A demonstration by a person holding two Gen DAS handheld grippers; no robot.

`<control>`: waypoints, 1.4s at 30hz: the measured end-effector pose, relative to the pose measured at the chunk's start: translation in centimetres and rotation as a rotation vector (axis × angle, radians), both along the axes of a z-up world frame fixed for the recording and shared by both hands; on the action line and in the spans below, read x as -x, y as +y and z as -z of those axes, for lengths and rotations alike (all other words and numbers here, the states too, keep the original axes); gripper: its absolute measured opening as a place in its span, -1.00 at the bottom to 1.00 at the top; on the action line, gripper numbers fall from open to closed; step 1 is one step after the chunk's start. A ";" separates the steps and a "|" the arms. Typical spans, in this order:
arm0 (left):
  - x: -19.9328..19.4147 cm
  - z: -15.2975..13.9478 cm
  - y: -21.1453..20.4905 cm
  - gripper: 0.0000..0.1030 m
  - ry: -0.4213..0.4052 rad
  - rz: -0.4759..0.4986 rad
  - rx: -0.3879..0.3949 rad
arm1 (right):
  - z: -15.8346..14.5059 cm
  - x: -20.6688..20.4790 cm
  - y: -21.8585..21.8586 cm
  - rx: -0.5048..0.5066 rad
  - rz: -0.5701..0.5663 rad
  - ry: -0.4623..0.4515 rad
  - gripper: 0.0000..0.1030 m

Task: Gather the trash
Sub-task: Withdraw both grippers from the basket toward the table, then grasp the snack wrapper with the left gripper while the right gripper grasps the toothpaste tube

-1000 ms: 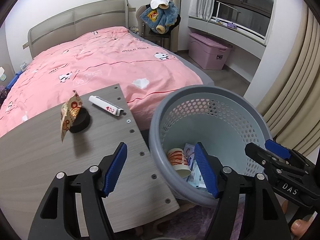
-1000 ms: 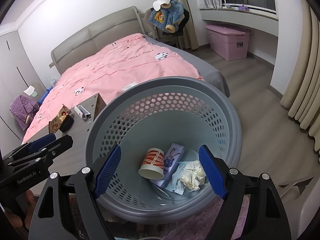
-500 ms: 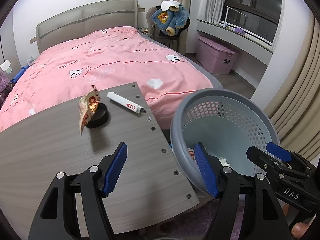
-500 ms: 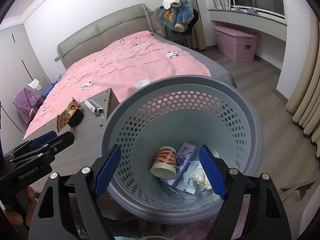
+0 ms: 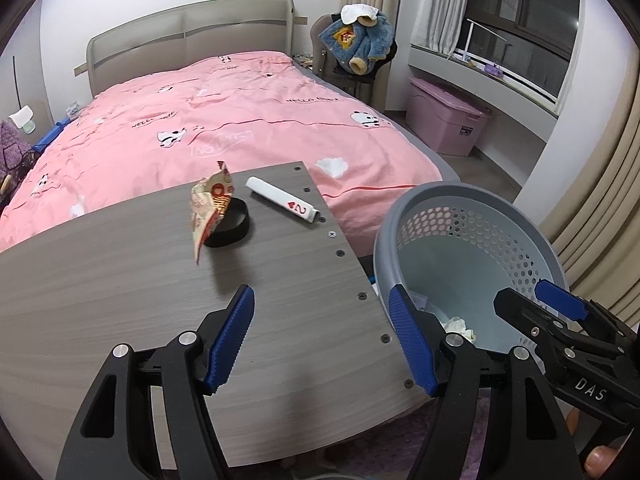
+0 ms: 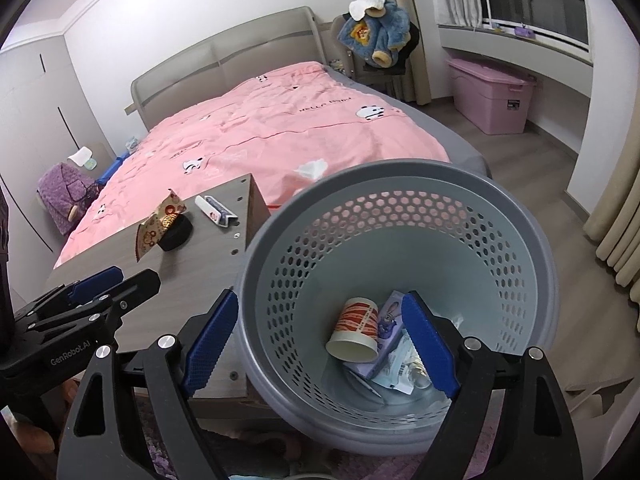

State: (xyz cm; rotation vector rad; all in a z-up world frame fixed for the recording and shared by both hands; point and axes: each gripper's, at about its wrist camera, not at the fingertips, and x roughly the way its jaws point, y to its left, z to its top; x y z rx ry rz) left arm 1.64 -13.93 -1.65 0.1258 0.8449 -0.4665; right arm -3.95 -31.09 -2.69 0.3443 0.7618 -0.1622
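A crumpled orange snack wrapper (image 5: 211, 206) leans on a black round object (image 5: 230, 227) on the grey wooden table (image 5: 100, 288). A white tube-like box (image 5: 282, 205) lies beside them near the table's far edge. A grey perforated trash basket (image 6: 400, 280) stands right of the table and holds a paper cup (image 6: 356, 330), a purple packet and crumpled paper. My left gripper (image 5: 322, 338) is open and empty above the table's right edge. My right gripper (image 6: 320, 338) is open and empty over the basket's near rim.
A bed with a pink cover (image 5: 240, 132) lies behind the table. A chair with a blue jacket (image 5: 362, 46) and a pink storage box (image 5: 446, 122) stand at the back right. Curtains (image 5: 592, 200) hang at the right.
My left gripper has swung left, from over the basket to above the table edge. The right gripper has drawn back slightly over the basket. Both stay open.
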 end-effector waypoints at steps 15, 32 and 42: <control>-1.5 -1.6 3.6 0.42 -0.040 -0.100 0.004 | -0.2 -3.0 1.7 -0.011 -0.098 -0.023 0.86; -11.2 -1.4 5.8 0.42 0.045 -0.203 -0.012 | -0.6 -7.9 2.7 -0.022 -0.158 -0.008 0.87; -15.4 1.8 5.6 0.42 0.137 -0.193 -0.023 | -0.6 -10.2 3.5 -0.006 -0.175 0.013 0.87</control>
